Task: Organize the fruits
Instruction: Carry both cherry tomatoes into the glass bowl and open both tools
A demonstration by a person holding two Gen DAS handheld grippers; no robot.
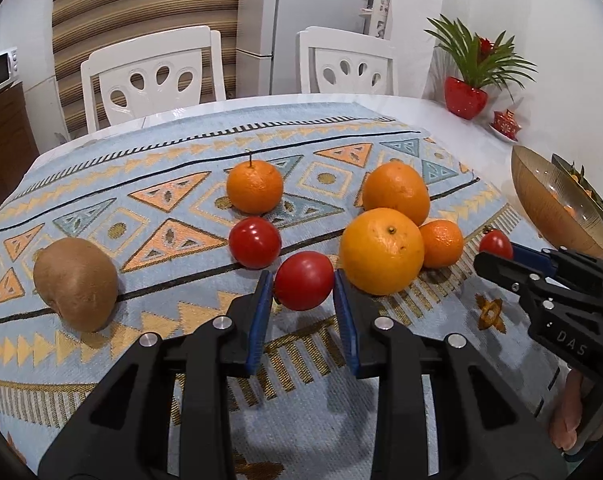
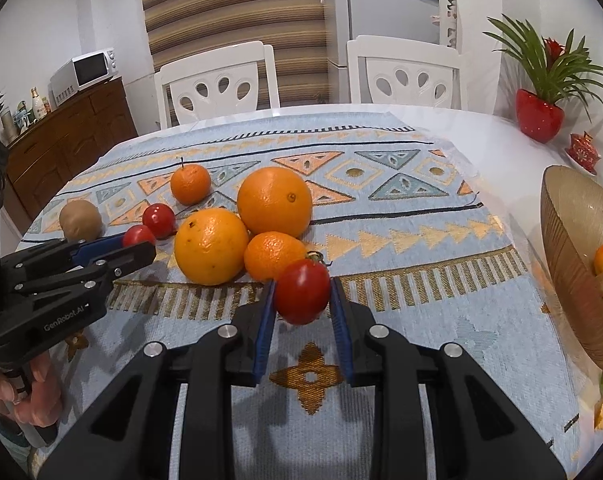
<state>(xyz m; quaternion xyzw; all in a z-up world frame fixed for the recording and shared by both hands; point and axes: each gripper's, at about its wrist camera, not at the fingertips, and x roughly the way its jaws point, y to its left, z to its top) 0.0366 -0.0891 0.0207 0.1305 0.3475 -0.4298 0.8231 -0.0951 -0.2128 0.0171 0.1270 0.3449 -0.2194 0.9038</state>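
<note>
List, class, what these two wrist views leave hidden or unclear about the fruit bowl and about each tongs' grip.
- Ribbed amber glass bowl: the right wrist frame edge cuts it; its wall hides most contents.
- Same bowl, left wrist view: contents too small to make out.
- Left tongs on a red tomato: pad contact not discernible.
- Right tongs on a stemmed red tomato: likewise.

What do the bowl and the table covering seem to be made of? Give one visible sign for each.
Bowl: probably tinted glass, possibly plastic; amber, glossy, finely ribbed, with fruit visible through its wall. Table covering: woven fabric, matte; visible weave and geometric pattern.
</note>
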